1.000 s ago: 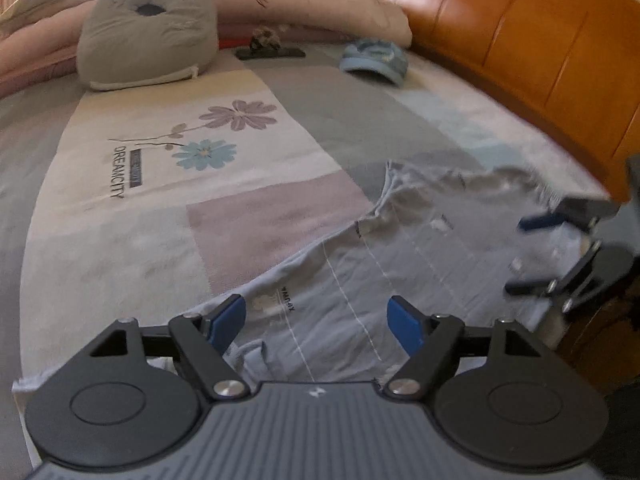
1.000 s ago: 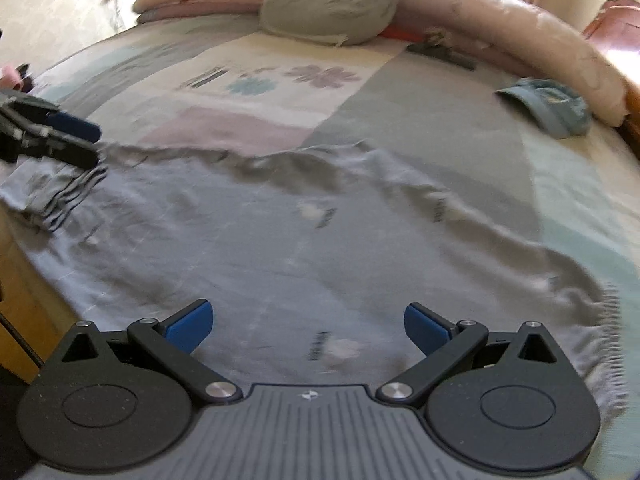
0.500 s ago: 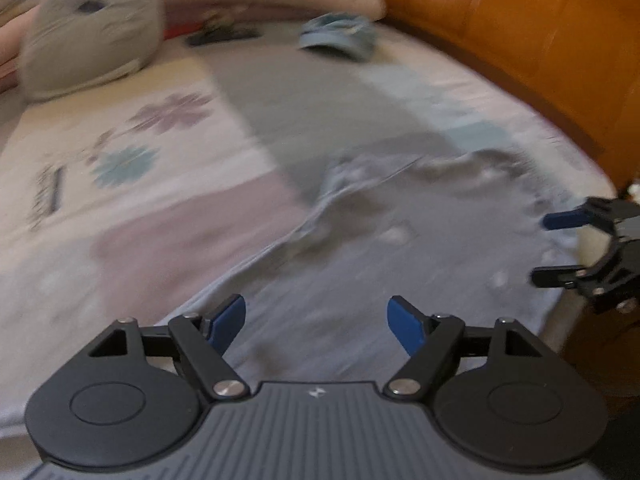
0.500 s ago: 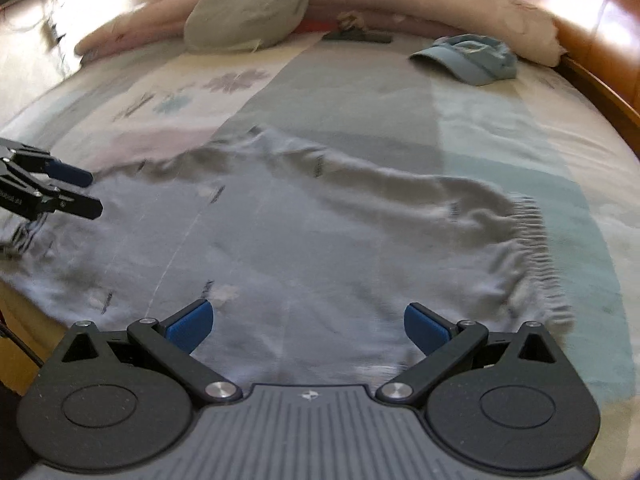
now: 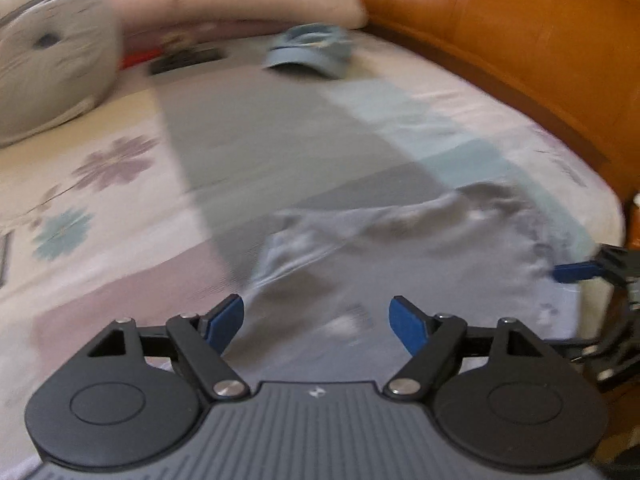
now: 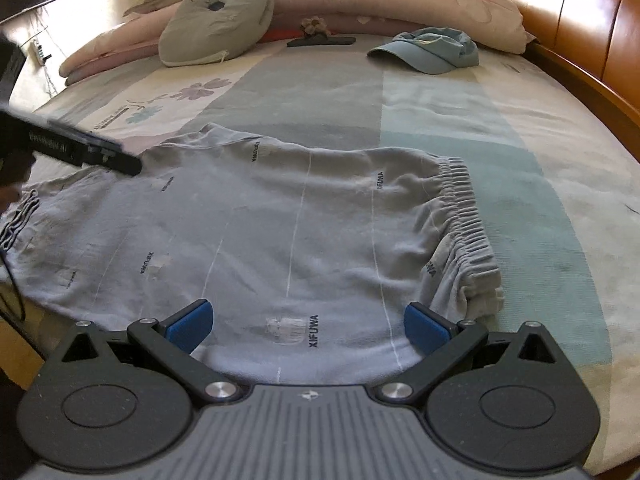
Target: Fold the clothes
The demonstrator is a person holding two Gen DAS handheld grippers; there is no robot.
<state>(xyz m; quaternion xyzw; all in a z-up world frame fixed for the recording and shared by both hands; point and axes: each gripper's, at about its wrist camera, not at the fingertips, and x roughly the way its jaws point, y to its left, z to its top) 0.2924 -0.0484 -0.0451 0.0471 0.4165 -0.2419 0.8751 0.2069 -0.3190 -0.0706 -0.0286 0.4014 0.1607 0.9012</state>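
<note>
**Right wrist view: grey shorts lay spread on a bed, both grippers wide open and empty**

The right wrist view showed a pair of light grey shorts [image 6: 280,220] lying flat across the middle of the frame on a patchwork bedspread [image 6: 532,152]. Thin white stripes and small dark lettering ran over the cloth. The gathered elastic waistband [image 6: 464,216] sat at the centre right, and a ribbed hem trailed off at the left edge. At the bottom of the frame, the right gripper [image 6: 308,324] had its blue fingers [image 6: 188,324] spread wide above the near edge of the shorts, gripping nothing. A dark bar of the left gripper reached in from the upper left, over the far left corner of the shorts.

In the upper part of the frame lay a blue cap [image 6: 432,50], a grey round cushion [image 6: 216,20] and a long pink bolster [image 6: 420,4]. A wooden headboard [image 6: 592,28] curved down the right side.

The left wrist view was blurred. The left gripper [image 5: 316,324] also had its fingers wide apart and empty, above the shorts in the lower centre. One blue finger of the right gripper showed at the right edge.
</note>
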